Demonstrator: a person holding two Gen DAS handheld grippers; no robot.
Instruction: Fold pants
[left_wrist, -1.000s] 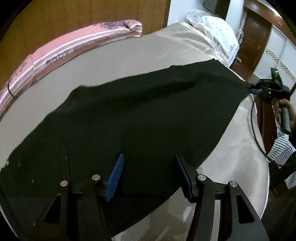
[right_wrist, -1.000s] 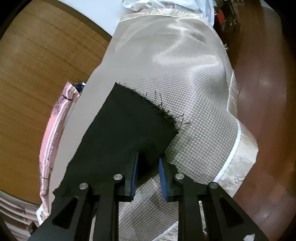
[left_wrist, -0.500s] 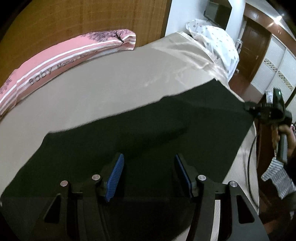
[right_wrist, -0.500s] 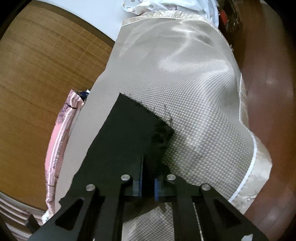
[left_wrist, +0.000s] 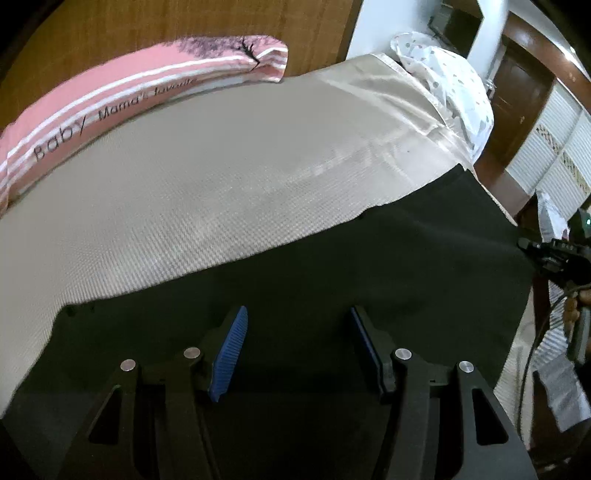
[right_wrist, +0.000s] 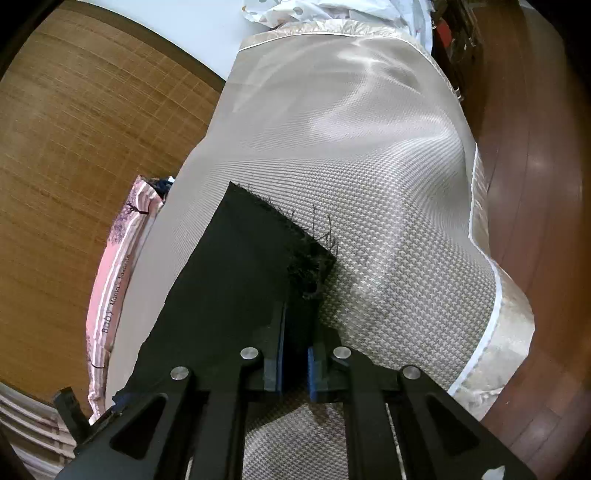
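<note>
The black pants (left_wrist: 369, 273) lie spread across the beige bed cover (left_wrist: 221, 173). My left gripper (left_wrist: 297, 347) is open, its blue pads wide apart just above the near part of the cloth. My right gripper (right_wrist: 294, 363) is shut on the pants (right_wrist: 236, 280) near the frayed hem corner (right_wrist: 314, 258), with cloth bunched between its pads. In the left wrist view the right gripper (left_wrist: 532, 248) shows at the far right, pinching the stretched corner of the pants.
A pink striped pillow (left_wrist: 122, 107) lies along the wooden headboard (left_wrist: 147, 29). A white dotted bundle (left_wrist: 450, 85) sits at the bed's far end. The wooden floor (right_wrist: 535, 184) lies past the bed's right edge (right_wrist: 476, 206).
The right gripper has closed tight on the hem corner. The left gripper has moved over the pants, staying open; the far edge of the pants now lies closer to me.
</note>
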